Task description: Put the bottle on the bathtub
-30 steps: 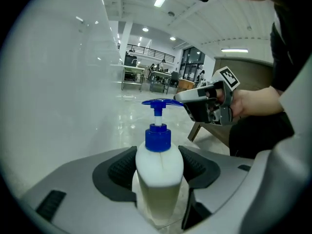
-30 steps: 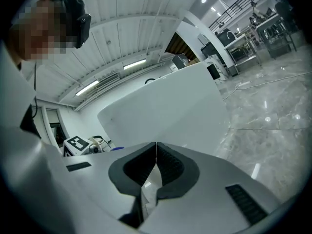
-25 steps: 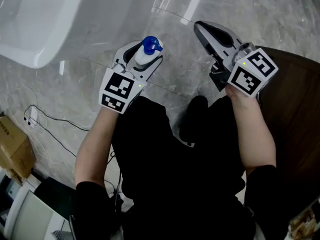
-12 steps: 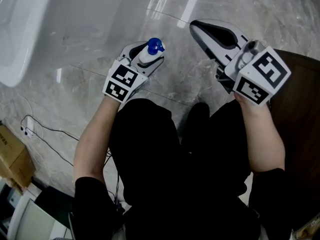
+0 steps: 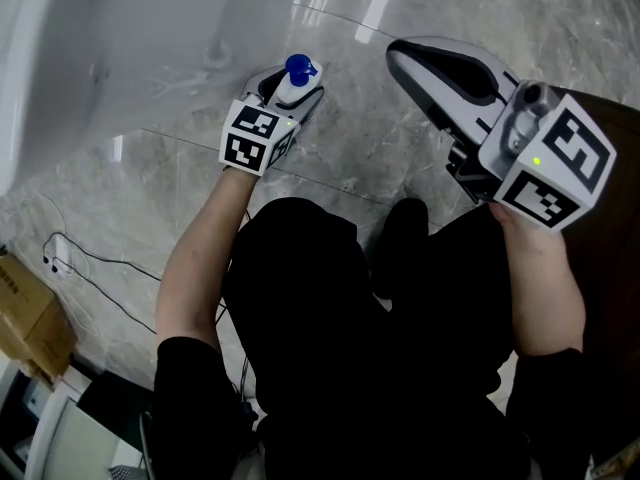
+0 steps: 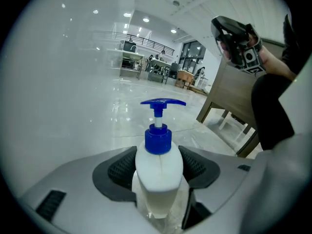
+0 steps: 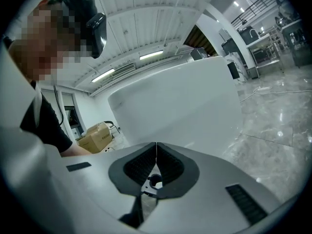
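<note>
A white pump bottle with a blue pump head [image 5: 298,68] sits between the jaws of my left gripper [image 5: 291,86], which is shut on its body. In the left gripper view the bottle [image 6: 158,172] stands upright between the two dark pads, the pump pointing up. The gripper hangs low over the marble floor, beside the outer wall of the white bathtub [image 5: 60,48]. My right gripper [image 5: 412,56] is held higher at the right, shut, with nothing in it. Its pads [image 7: 168,167] touch in the right gripper view, which faces the bathtub [image 7: 185,101].
A cardboard box [image 5: 30,313] and a black cable [image 5: 90,253] lie on the floor at the left. Dark wooden furniture [image 5: 610,238] stands at the right edge. The person's black-clad legs fill the lower middle.
My left gripper has sunk toward the floor with the bottle still in it, looking smaller from the head. The right gripper has shifted slightly rightward and rolled a little.
</note>
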The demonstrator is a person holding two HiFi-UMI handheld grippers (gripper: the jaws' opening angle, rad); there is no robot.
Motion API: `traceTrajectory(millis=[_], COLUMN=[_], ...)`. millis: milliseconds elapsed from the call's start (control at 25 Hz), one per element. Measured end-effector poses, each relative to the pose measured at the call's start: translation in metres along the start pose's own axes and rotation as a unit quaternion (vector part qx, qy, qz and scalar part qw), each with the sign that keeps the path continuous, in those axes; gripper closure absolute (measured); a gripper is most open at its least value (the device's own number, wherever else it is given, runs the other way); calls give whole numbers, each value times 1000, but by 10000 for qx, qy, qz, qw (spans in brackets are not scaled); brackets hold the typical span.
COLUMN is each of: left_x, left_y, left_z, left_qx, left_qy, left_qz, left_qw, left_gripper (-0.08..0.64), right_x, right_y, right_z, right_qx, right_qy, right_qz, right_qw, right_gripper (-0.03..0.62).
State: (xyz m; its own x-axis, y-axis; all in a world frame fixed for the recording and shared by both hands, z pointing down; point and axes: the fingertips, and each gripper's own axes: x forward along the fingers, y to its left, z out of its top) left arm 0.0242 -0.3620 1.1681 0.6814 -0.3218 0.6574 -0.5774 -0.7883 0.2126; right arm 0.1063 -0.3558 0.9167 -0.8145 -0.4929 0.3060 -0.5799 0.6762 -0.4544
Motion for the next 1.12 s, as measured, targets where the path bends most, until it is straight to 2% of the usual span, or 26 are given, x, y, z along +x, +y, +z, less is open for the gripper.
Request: traceTrajectory(millis=[280,680,840,1120], left_x=[21,15,11,-16], left_y=[-2,-12,-20,-33], left_z=[-15,-21,-22,-13], left_qx=[223,483,625,413], left_qy=[158,168,174,117], left_qz=[87,-21,-165,-321], left_qw=[9996,9987,9978,9986], left_gripper=[288,287,245,239], right_x=[2,5,11,28], right_y=[0,3,5,-4], right_z=[-6,-6,-9,1], right_qx=[187,304,252,375], right_qy=[92,94,165,97], right_qz=[1,53,103,117], right_qw=[9998,9995,9995,9992], right_gripper=[563,563,563,563])
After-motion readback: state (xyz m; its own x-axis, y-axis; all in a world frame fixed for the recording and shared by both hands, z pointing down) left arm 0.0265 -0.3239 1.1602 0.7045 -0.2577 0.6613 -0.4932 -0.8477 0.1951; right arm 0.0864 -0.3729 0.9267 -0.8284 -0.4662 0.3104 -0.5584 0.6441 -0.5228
